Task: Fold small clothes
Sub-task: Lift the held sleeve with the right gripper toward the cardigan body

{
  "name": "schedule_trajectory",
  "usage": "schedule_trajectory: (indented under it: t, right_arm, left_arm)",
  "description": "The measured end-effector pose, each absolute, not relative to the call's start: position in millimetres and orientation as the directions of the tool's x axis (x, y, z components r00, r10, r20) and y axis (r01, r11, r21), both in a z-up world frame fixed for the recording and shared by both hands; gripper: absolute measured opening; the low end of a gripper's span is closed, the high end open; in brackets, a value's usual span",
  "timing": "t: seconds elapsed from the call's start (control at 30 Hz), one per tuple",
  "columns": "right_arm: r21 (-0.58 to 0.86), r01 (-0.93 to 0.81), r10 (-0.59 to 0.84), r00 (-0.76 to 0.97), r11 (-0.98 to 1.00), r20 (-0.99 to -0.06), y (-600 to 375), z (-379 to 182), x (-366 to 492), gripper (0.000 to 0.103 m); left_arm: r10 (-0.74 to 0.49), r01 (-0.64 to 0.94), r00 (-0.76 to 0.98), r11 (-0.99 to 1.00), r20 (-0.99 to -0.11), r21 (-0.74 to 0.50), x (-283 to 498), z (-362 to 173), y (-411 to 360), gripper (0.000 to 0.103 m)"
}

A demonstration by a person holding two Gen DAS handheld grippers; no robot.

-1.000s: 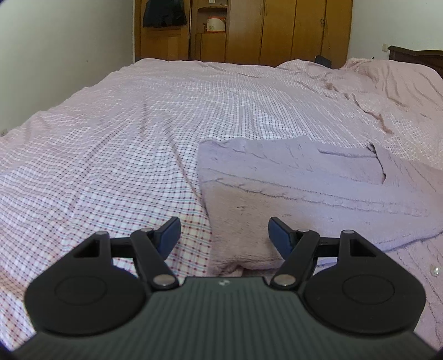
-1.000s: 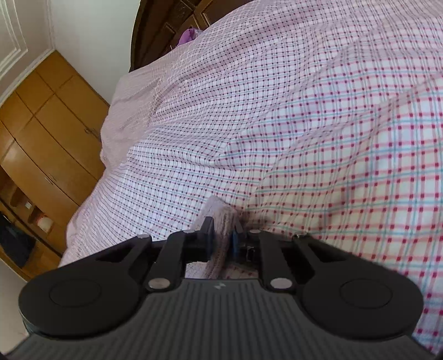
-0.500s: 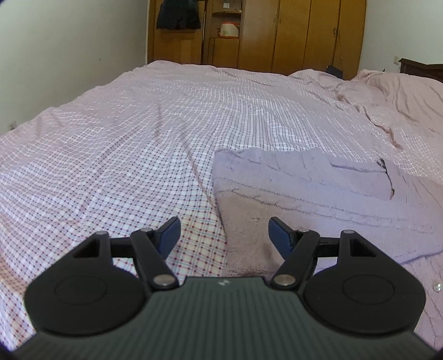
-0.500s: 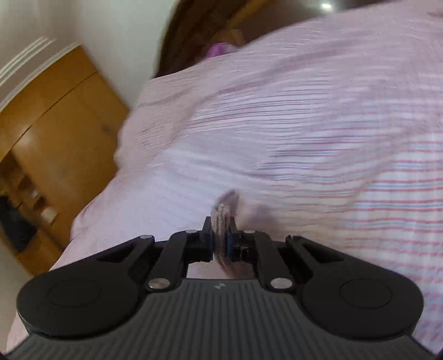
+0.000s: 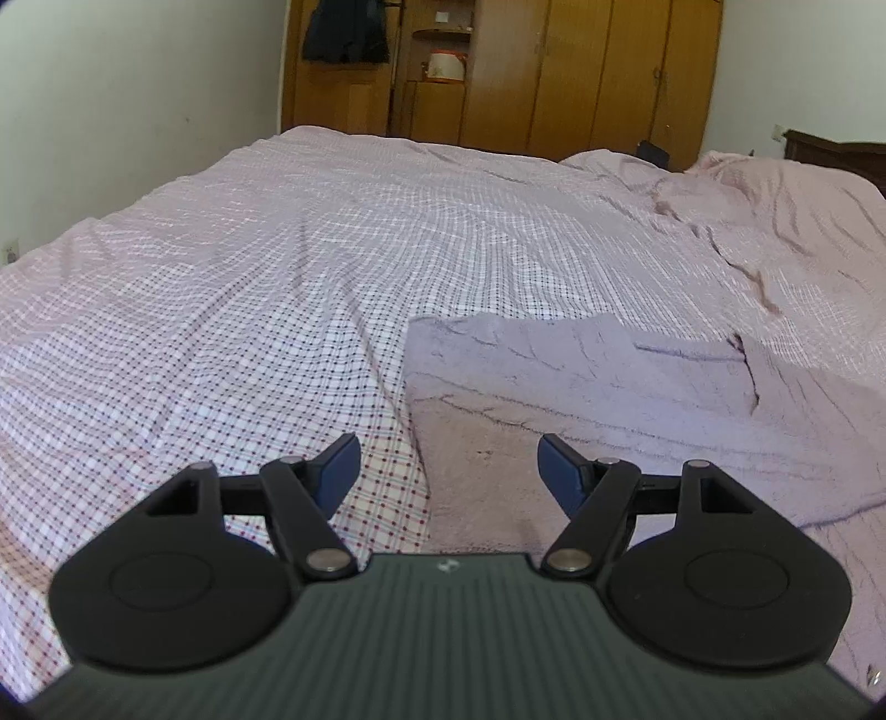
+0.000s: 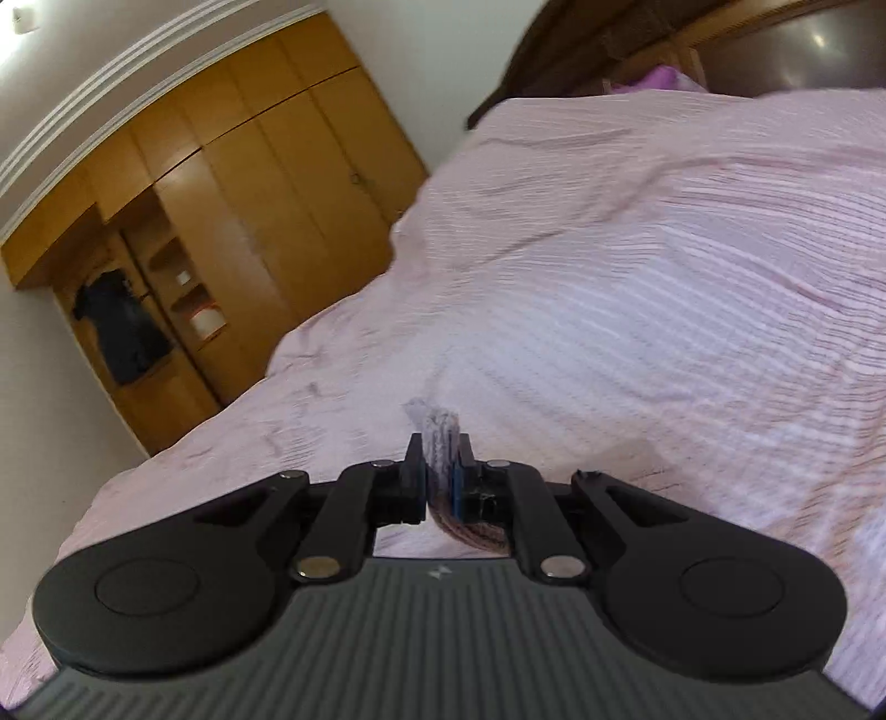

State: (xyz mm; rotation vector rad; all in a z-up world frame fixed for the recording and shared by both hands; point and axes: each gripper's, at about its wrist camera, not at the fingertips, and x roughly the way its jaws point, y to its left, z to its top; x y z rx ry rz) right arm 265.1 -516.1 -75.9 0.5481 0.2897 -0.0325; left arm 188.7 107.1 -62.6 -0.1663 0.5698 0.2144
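A lilac knitted cardigan (image 5: 581,387) lies partly folded on the checked bedsheet (image 5: 221,310), right of centre in the left wrist view. My left gripper (image 5: 448,471) is open and empty, hovering just above the garment's near left edge. My right gripper (image 6: 440,459) is shut on a bunched piece of the lilac knit (image 6: 437,426), lifted above the bed (image 6: 664,310). The rest of the garment is hidden below the right gripper.
Wooden wardrobes (image 5: 554,72) stand beyond the far end of the bed, with a dark garment (image 5: 343,30) hanging at an open shelf. A rumpled pink cover (image 5: 803,221) lies at the right. A dark wooden headboard (image 6: 692,50) shows in the right wrist view.
My right gripper has lifted and tilted up with the knit edge in it; wardrobes and headboard now fill more of its view. My left gripper has drawn back and up slightly, staying open.
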Motion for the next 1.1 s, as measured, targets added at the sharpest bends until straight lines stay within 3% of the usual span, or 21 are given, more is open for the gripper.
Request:
schedule_trajectory:
  t: [0.2, 0.37, 0.57, 0.93, 1.0, 1.1]
  right_arm:
    - [0.518, 0.022, 0.107, 0.970, 0.855, -0.217, -450.7, -43.0, 252.8, 0.009]
    - [0.461, -0.013, 0.130, 0.966, 0.887, -0.223, -400.3, -24.6, 251.4, 0.008]
    - [0.430, -0.025, 0.140, 0.961, 0.903, -0.238, -355.4, -4.7, 237.5, 0.008]
    - [0.313, -0.092, 0.151, 0.974, 0.945, -0.169, -264.6, 81.2, 218.6, 0.008]
    - [0.274, -0.092, 0.143, 0.975, 0.957, -0.169, -242.7, 94.6, 214.2, 0.008]
    - [0.249, -0.106, 0.153, 0.972, 0.963, -0.177, -214.5, 106.9, 206.9, 0.008]
  left_arm:
    - [0.136, -0.227, 0.834, 0.968, -0.534, -0.107, 187.7, -57.4, 112.0, 0.072]
    - [0.141, -0.230, 0.835, 0.968, -0.532, -0.104, 195.4, -60.6, 112.0, 0.073]
    - [0.030, -0.198, 0.844, 0.945, -0.535, -0.261, 191.7, -55.1, 126.0, 0.073]
    - [-0.011, -0.161, 0.849, 0.947, -0.528, -0.278, 182.7, -46.1, 134.1, 0.073]
    - [-0.052, -0.140, 0.843, 0.940, -0.535, -0.312, 182.1, -45.2, 139.3, 0.082]
    - [-0.066, -0.142, 0.844, 0.929, -0.532, -0.341, 179.2, -43.6, 147.8, 0.083]
